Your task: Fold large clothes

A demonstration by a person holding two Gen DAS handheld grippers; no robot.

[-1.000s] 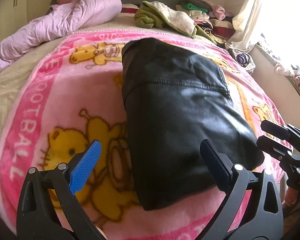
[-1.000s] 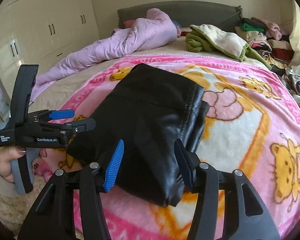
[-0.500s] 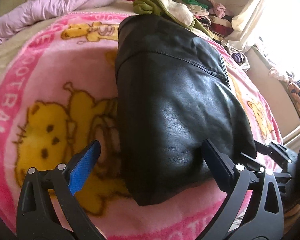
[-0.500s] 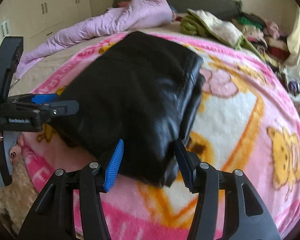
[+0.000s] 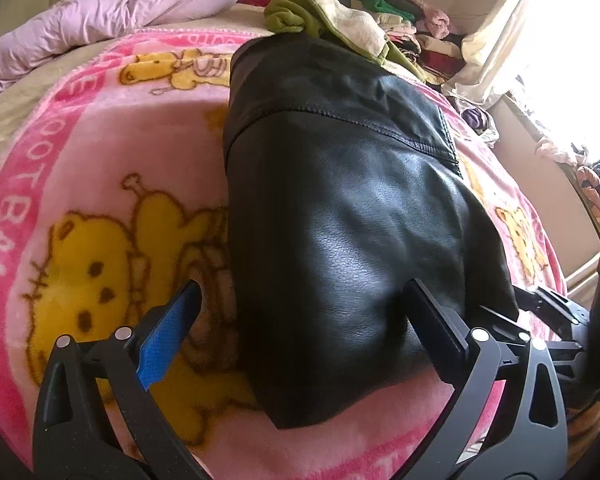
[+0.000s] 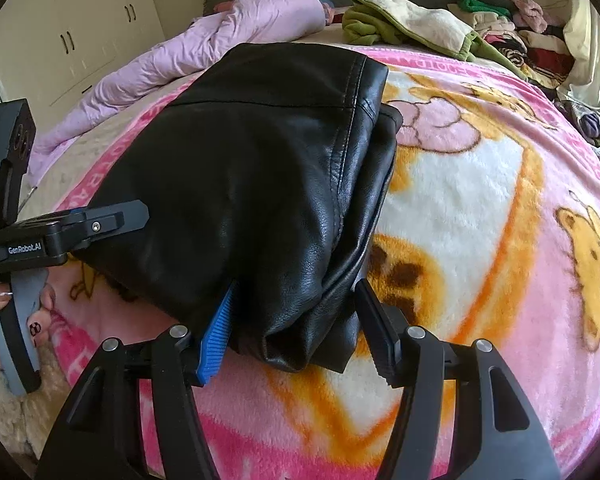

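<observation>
A folded black leather jacket (image 5: 340, 208) lies on the pink cartoon blanket (image 5: 112, 160), its near end towards me. My left gripper (image 5: 302, 288) is open wide and low over that end: the blue finger (image 5: 172, 328) is over the blanket, the black finger (image 5: 428, 320) against the leather. In the right wrist view the jacket (image 6: 252, 168) has its near right corner between the fingers of my right gripper (image 6: 296, 286), whose jaws are opening. The blue pad (image 6: 218, 324) touches the leather; the black pad stands just off it. My left gripper (image 6: 132, 216) points at the jacket's left edge.
A lilac quilt (image 6: 204, 44) lies at the head of the bed beside a green and cream garment (image 6: 412, 24). Folded clothes (image 6: 512, 32) are stacked at the back right. White wardrobes (image 6: 72, 28) stand on the left and a bright curtained window (image 5: 540, 32) on the right.
Both grippers have come down and closer to the jacket's near end. The right gripper's jaws have widened a little around the corner. The jacket has not moved.
</observation>
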